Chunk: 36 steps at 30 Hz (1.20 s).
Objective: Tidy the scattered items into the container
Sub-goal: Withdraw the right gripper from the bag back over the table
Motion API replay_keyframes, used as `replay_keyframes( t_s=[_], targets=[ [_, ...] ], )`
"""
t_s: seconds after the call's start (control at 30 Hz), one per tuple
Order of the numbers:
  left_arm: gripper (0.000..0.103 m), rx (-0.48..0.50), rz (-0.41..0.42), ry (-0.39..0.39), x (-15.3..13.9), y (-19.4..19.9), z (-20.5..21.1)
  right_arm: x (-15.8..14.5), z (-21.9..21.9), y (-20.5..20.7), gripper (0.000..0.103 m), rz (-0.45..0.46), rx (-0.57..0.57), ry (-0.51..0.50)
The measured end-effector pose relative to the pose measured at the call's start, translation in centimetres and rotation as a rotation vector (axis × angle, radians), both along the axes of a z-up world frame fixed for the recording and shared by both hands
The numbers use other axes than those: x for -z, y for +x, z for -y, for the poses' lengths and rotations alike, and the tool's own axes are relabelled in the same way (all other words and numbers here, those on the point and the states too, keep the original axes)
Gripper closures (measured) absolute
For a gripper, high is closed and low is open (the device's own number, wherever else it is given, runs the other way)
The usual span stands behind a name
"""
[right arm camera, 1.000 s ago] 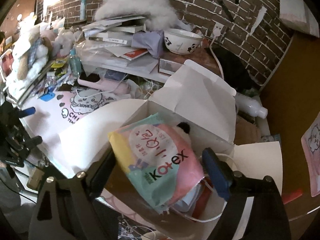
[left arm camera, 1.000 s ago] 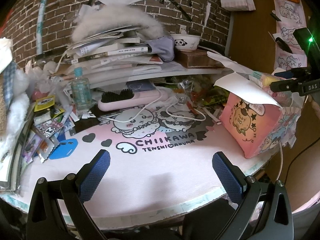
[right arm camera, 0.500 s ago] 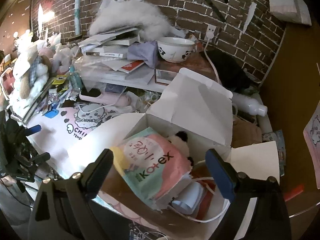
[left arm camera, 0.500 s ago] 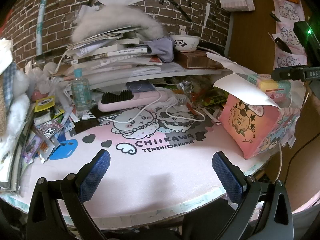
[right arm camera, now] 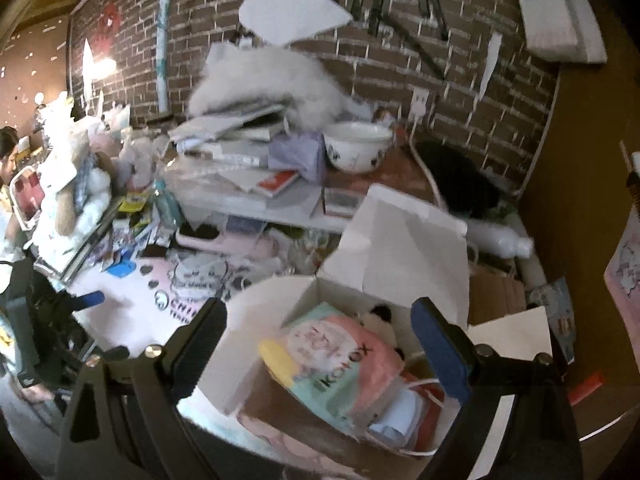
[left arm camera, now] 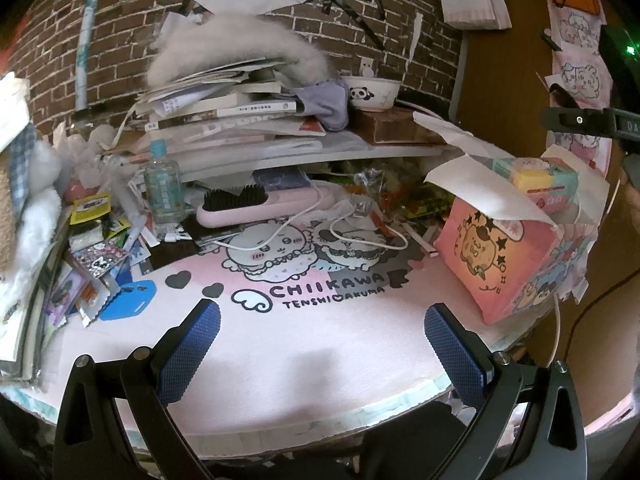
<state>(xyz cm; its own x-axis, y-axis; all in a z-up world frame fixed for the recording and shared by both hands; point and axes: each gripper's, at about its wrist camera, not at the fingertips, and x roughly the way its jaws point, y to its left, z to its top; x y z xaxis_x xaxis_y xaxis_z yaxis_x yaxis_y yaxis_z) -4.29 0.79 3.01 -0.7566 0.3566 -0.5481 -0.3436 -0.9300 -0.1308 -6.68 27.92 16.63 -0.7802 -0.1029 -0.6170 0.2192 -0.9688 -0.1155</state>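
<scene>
The Kotex pack [right arm camera: 340, 368] lies in my pink box [right arm camera: 280, 432] — long axis slanting toward lower right, between my released right tongs [right arm camera: 320, 344]; left tongs [left arm camera: 320, 344] released too.

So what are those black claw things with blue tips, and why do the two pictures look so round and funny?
They are grabbers a person holds, one in each hand. Each carries a wide-eyed camera that bends the picture. The left gripper is open and empty over the pink cartoon desk mat, with a pink hairbrush, a clear plastic bottle and a white cable beyond. The right gripper, open too, hangs above the pink cardboard box, where a pastel Kotex packet lies inside. Nothing is held.
</scene>
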Motion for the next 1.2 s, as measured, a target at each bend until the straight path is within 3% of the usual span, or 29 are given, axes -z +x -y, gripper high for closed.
replay_keyframes(
  t_s=[0.2,0.53,0.83,1.2],
  targets=[
    [0.001,-0.047,-0.018,0.007,-0.6,0.8,0.9,-0.1,2.7,1.5,0.011,-0.109,-0.028,-0.03],
    [0.001,-0.16,-0.038,-0.013,-1.3,1.8,2.7,1.9,7.7,3.9,0.011,-0.174,-0.054,-0.093],
    [0.001,-0.262,-0.03,-0.051,-0.5,2.4,4.2,6.4,10.7,6.0,0.01,-0.133,-0.058,-0.161],
    [0.001,-0.325,-0.006,-0.061,0.8,3.0,5.1,11.3,11.2,6.9,0.01,-0.106,0.096,-0.193]
  ],
)
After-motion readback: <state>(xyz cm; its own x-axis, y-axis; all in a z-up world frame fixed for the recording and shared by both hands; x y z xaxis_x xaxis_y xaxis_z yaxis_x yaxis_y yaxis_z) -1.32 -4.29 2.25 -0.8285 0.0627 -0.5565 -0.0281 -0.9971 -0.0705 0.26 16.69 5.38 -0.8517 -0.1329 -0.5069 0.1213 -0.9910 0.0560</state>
